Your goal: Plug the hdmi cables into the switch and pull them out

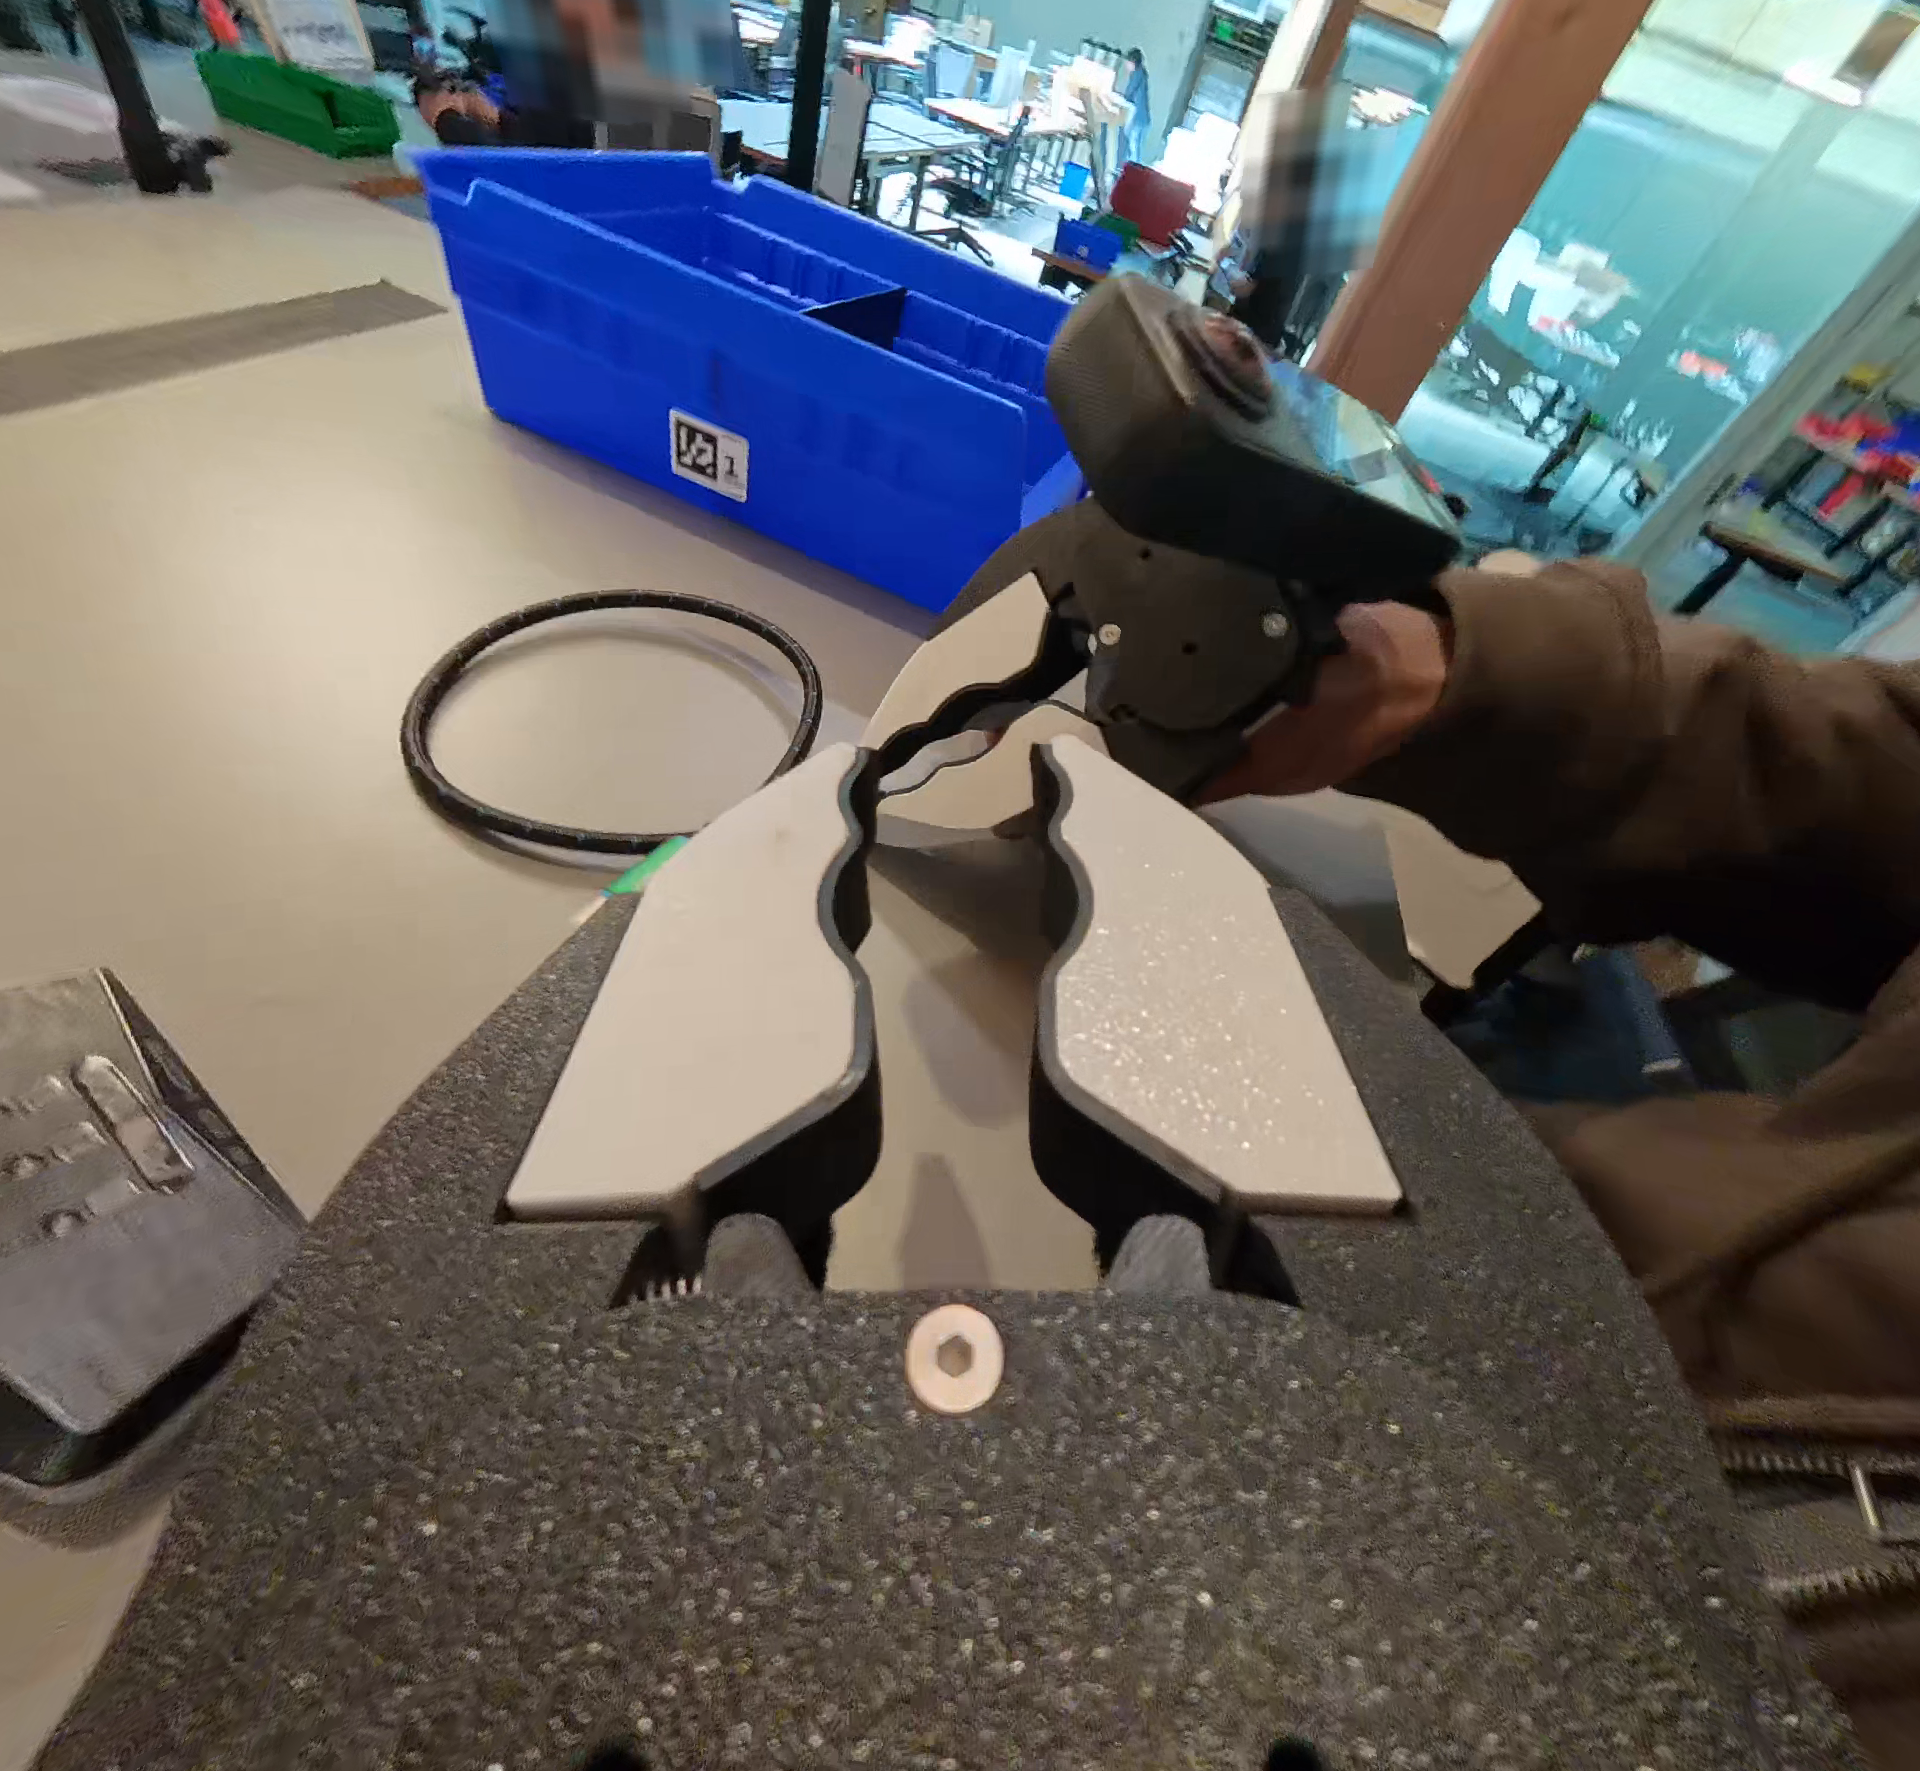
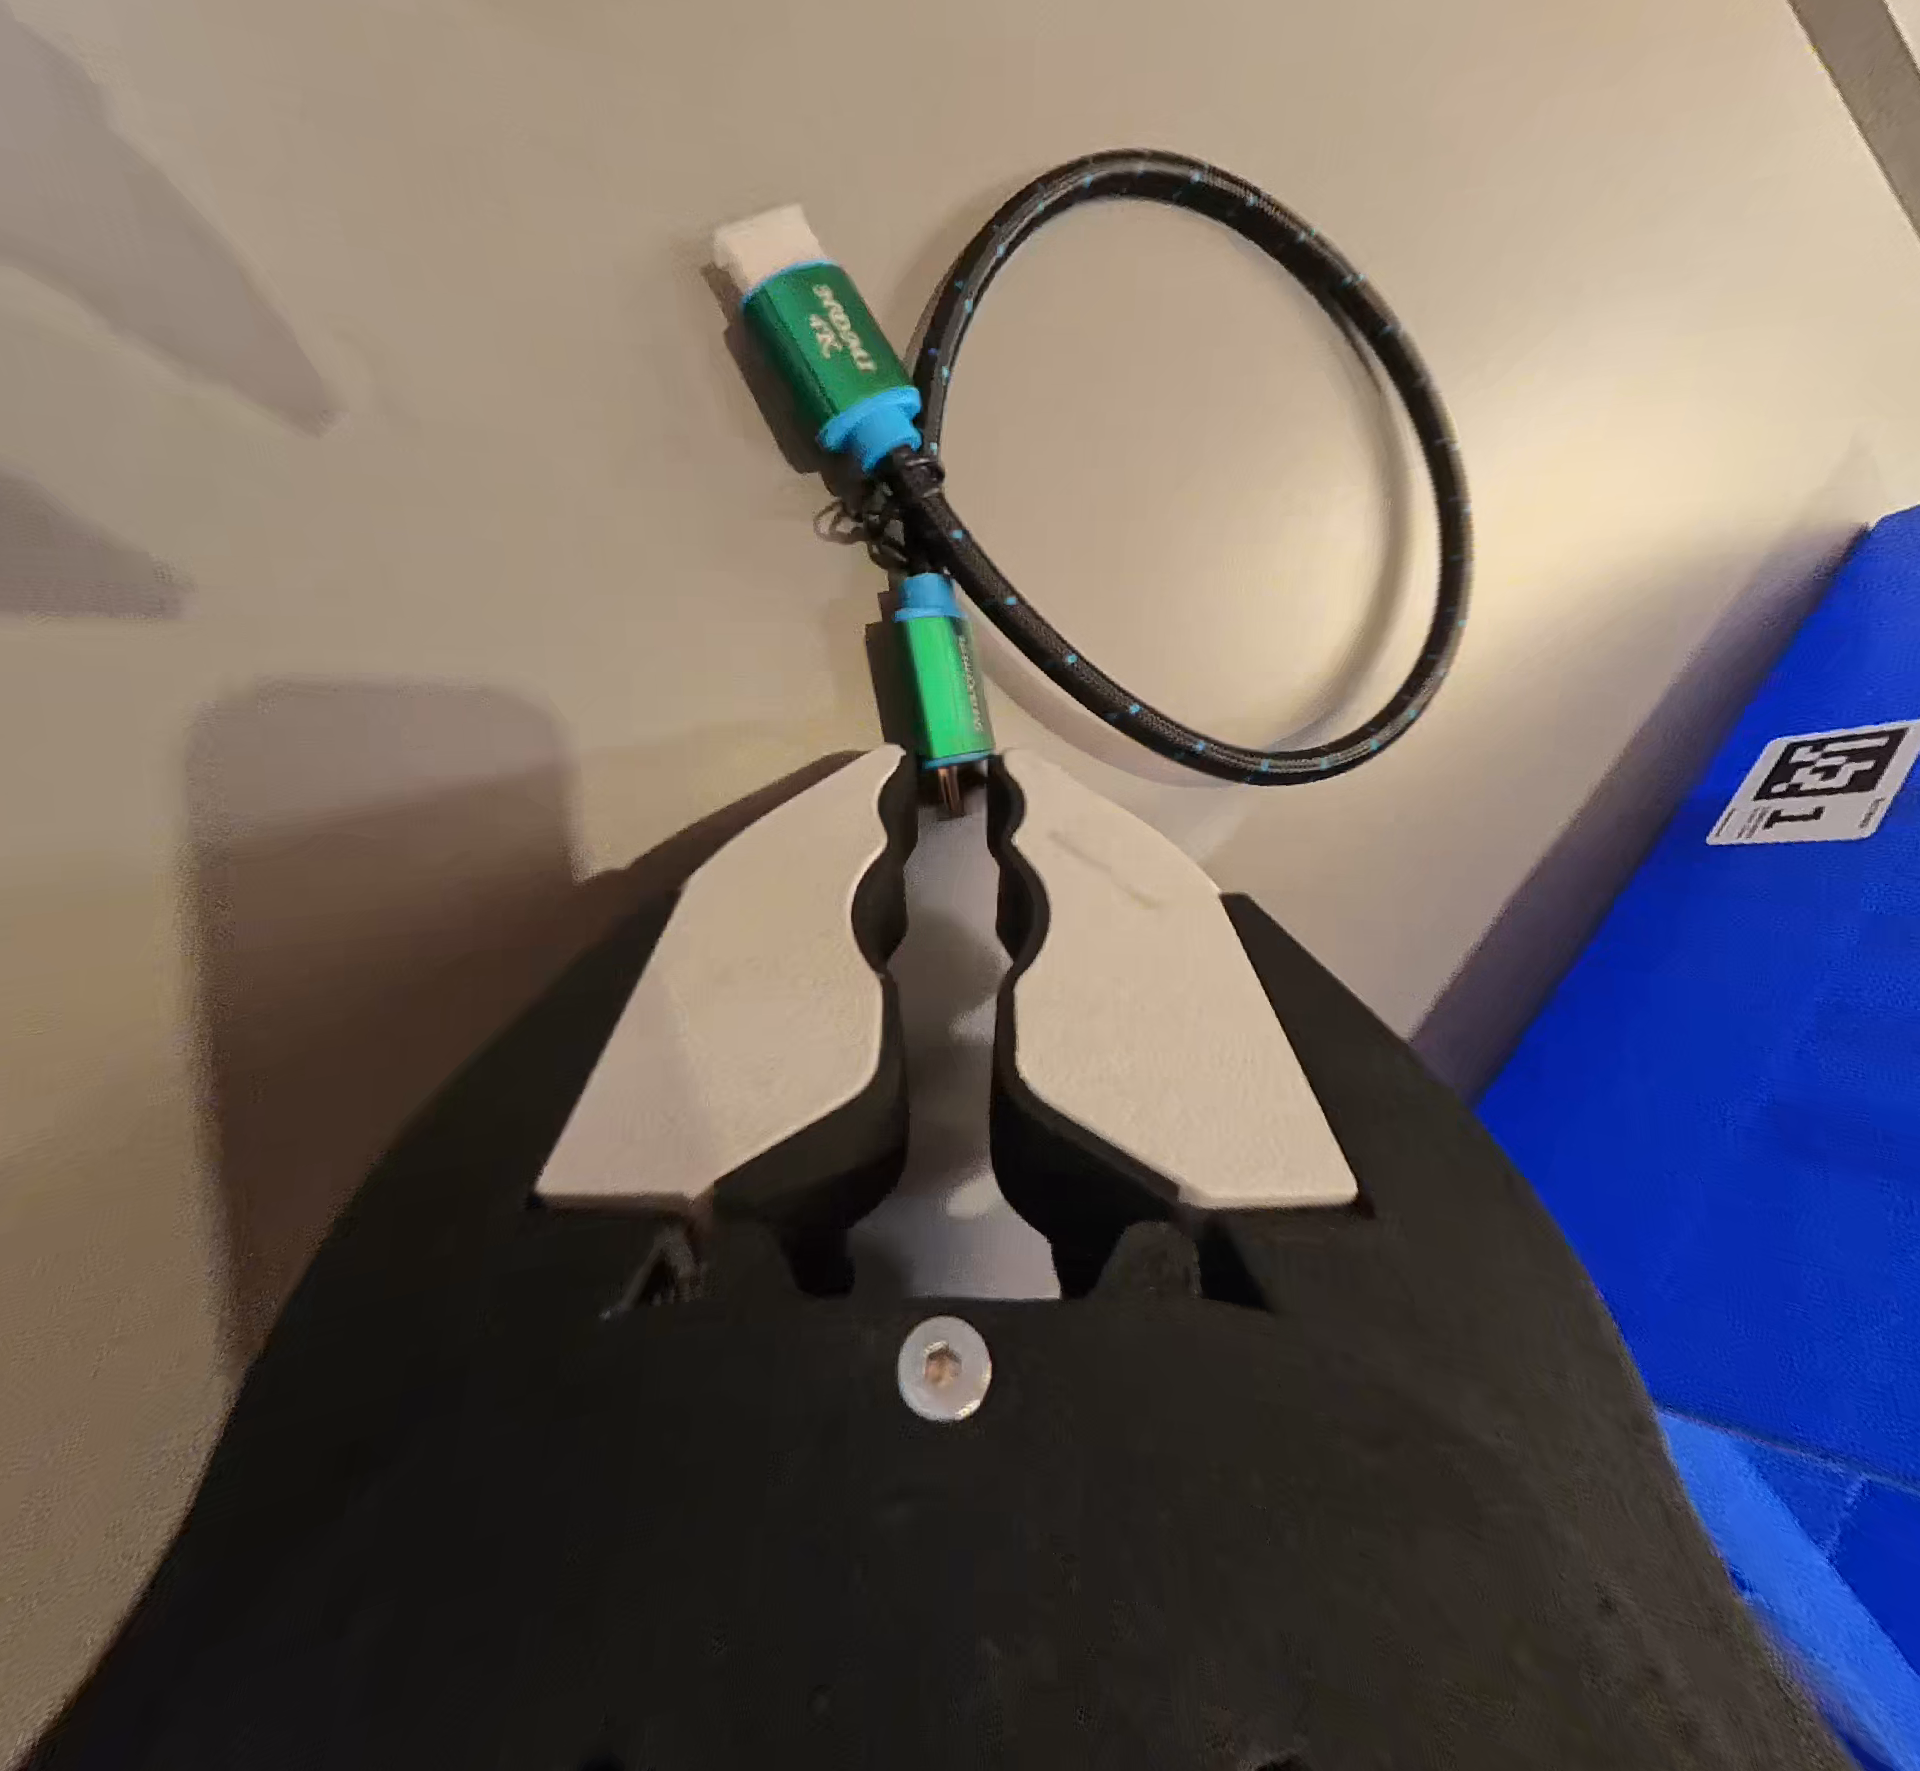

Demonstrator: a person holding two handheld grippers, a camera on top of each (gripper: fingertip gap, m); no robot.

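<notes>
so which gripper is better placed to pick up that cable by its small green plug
Probably the right gripper: its fingertips flank the metal tip of the small green plug on the table. The left gripper hangs open above the table with nothing between its fingers, beside the cable loop.

A wide stretch of pale grey surface (image 1: 208,630) lies open to the left of the looped black braided cable (image 1: 613,713). A long blue plastic bin (image 1: 748,391) walls off the far side, just beyond the cable loop. The right gripper (image 1: 883,776), held in a brown-sleeved hand (image 1: 1371,693), blocks the near right. A dark grey moulded block (image 1: 94,1222) occupies the near left corner.
</notes>
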